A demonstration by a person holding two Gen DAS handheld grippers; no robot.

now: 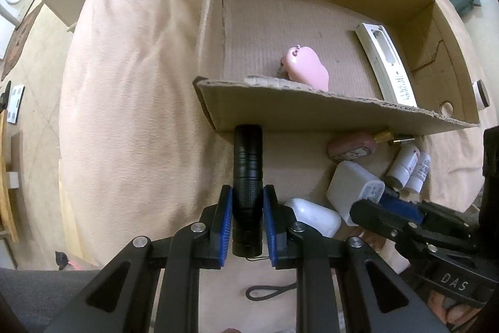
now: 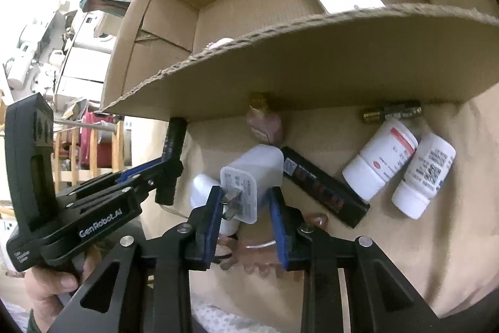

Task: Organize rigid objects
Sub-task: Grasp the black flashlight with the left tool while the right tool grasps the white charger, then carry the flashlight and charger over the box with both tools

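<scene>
Flashlight (image 1: 248,192) clamped upright in left gripper (image 1: 248,227), nose at cardboard box (image 1: 312,114) wall, likely boxward; right gripper (image 2: 244,205) squeezed on white charger (image 2: 249,177) among bottles (image 2: 380,158) on bed (image 1: 124,83), ready to lift, probably bound for same box

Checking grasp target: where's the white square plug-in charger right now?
Right wrist view: the white square plug-in charger sits between the right gripper fingers, outside the cardboard box, beside the flat black bar.
</scene>
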